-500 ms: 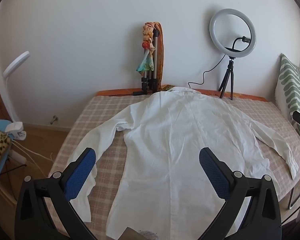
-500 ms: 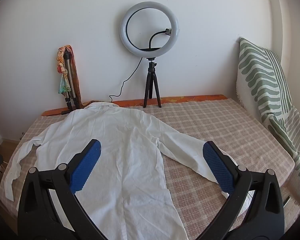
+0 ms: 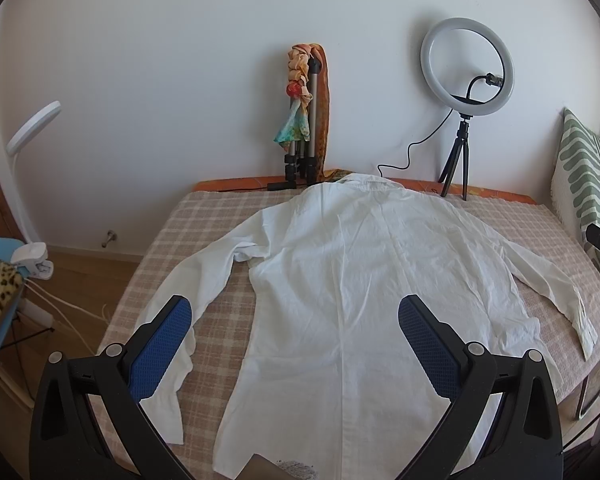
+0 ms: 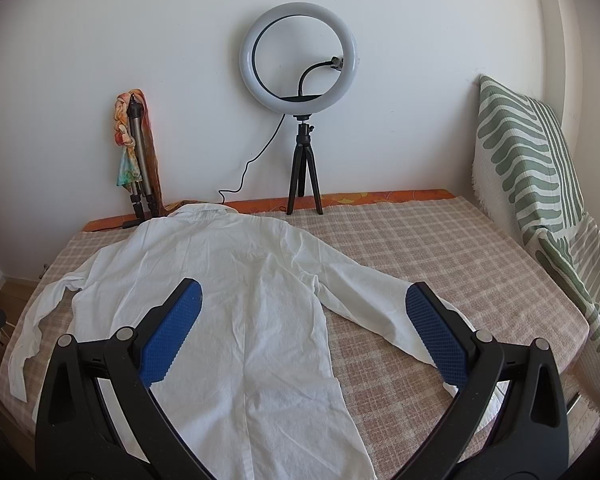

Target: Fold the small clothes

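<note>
A white long-sleeved shirt lies flat, back up, on the checked bed cover, collar toward the wall and both sleeves spread out. It also shows in the right wrist view. My left gripper is open and empty, held above the shirt's lower left part. My right gripper is open and empty, held above the shirt's right side and right sleeve.
A ring light on a tripod and a folded tripod with a scarf stand at the wall. A green striped cushion leans at the bed's right. A white lamp and floor lie left of the bed.
Both grippers have shifted very slightly; the shirt lies as before.
</note>
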Motion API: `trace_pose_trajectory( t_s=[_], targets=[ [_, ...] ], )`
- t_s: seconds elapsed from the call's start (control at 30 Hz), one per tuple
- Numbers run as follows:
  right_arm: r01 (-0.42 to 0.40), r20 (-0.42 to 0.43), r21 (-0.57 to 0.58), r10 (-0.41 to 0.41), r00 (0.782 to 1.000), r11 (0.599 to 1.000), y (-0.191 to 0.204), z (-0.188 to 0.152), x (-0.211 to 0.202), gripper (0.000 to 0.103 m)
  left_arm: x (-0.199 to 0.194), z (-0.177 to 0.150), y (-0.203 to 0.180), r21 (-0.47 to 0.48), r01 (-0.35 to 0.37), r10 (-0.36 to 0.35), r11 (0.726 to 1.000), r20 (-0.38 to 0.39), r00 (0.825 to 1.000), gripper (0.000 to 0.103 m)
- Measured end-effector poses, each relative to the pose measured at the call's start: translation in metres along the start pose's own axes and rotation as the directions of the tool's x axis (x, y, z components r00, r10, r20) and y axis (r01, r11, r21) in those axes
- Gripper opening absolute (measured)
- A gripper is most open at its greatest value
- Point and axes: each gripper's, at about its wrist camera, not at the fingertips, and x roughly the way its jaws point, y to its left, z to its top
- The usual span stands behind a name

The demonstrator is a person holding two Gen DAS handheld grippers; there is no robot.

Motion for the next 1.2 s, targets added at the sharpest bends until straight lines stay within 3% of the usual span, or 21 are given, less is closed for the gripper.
trace_pose_trajectory(
  t_s=[1.2],
  targets=[
    [-0.005, -0.004, -0.010, 0.005, 1.000, 1.000, 0.0034, 0.0006, 0.0035, 0.103, 0.0041, -0.0018, 0.0066, -0.009, -0.005, 0.005, 1.000, -0.024, 1.000, 0.103]
  ],
)
